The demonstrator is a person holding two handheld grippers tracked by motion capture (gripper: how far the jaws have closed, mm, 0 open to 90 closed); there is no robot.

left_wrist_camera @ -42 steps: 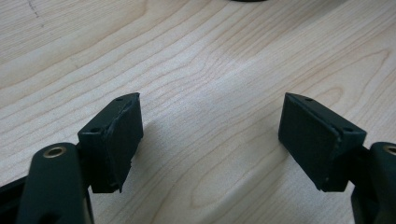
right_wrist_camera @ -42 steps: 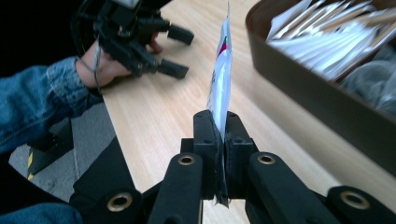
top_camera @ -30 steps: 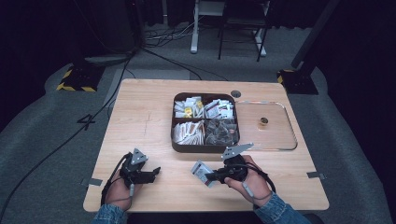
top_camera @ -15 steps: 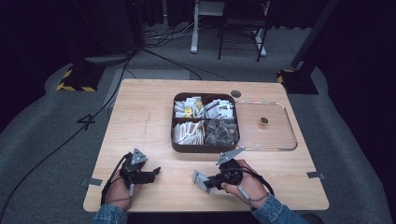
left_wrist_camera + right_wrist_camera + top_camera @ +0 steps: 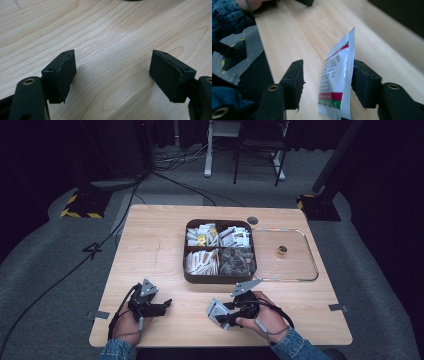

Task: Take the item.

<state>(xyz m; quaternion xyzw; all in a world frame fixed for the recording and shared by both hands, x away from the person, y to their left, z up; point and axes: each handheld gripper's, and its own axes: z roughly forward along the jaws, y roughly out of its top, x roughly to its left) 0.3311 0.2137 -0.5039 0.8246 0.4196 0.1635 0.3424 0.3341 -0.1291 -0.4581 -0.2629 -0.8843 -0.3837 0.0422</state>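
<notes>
My right claw (image 5: 327, 82) has just been opening, the sachet (image 5: 337, 82) loose between its jaws against one pad, the compartment box (image 5: 220, 251) beyond; my left claw (image 5: 112, 72) gapes wide over bare table (image 5: 112, 37).

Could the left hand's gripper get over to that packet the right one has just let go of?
Probably yes. The left gripper has its fingers open and empty, and bare table lies between it and the packet, which stands loose between the right gripper's just-opened fingers.
</notes>
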